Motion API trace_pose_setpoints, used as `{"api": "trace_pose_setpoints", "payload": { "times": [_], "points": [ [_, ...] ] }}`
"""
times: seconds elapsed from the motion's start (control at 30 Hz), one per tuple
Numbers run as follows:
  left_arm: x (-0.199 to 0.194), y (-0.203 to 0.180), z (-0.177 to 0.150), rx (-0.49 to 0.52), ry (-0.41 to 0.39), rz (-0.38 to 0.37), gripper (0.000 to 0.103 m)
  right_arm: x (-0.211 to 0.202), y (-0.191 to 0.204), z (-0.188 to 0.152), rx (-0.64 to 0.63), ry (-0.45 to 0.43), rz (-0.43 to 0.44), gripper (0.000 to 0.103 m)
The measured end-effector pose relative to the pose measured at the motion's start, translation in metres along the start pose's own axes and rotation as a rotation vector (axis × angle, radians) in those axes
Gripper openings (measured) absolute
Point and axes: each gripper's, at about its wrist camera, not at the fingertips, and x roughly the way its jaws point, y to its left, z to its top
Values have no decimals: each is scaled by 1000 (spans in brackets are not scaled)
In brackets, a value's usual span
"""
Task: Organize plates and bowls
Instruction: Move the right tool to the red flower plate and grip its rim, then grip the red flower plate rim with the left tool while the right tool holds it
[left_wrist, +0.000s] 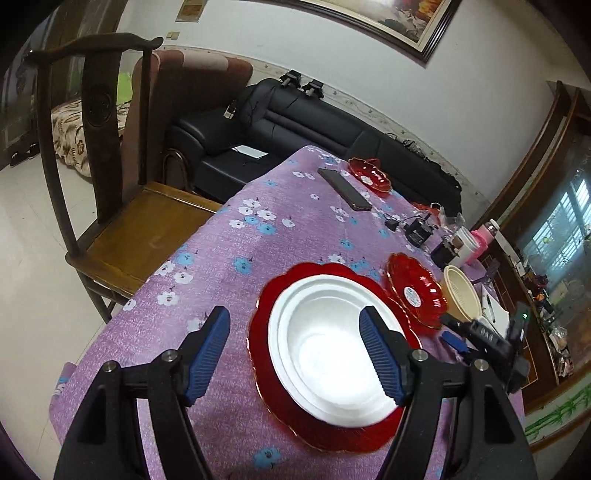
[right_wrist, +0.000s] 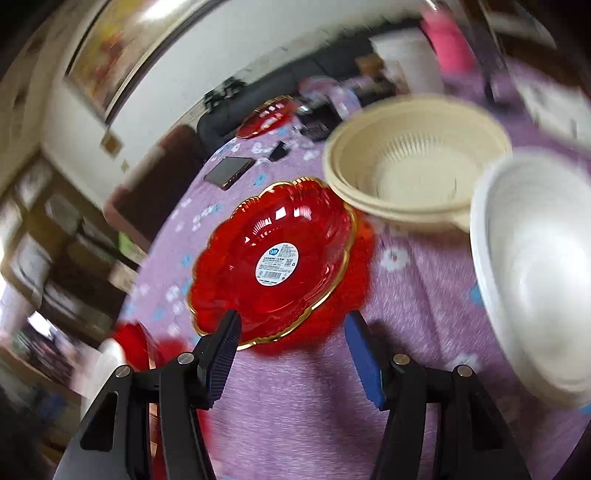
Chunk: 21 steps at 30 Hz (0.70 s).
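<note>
The left fingers (left_wrist: 293, 354) stood apart with nothing between them, hovering over the white bowl (left_wrist: 332, 354), which sat nested in the big red plate (left_wrist: 266, 373). The right fingers (right_wrist: 291, 356) were likewise spread and empty, just short of the small red plate (right_wrist: 275, 260); that plate lay beside the big plate, with the beige bowl (right_wrist: 417, 162) just beyond it and a second white bowl (right_wrist: 532, 273) to its right. A careless close could clip the small plate's scalloped rim and skid it into the beige bowl. Left of the big plate the tabletop (left_wrist: 229, 258) lay bare to its edge.
</note>
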Motion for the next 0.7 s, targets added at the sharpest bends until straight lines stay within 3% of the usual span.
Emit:
{"api": "trace_pose_setpoints", "payload": {
  "times": [0.27, 0.3, 0.33, 0.43, 0.7],
  "points": [
    [-8, -10, -8, 64, -21, 21, 72, 17, 1, 15, 101, -8, -64, 68],
    [-9, -9, -8, 61, -22, 16, 72, 19, 4, 17, 92, -7, -86, 64],
    [-10, -8, -9, 58, -21, 13, 72, 21, 5, 18, 90, -3, -96, 46],
    [-11, -7, -8, 56, -20, 10, 72, 24, 4, 17, 100, 32, -89, 20],
    [0, -25, 5, 95, 11, -18, 72, 3, -1, -3, 69, 80, -51, 19]
  ]
}}
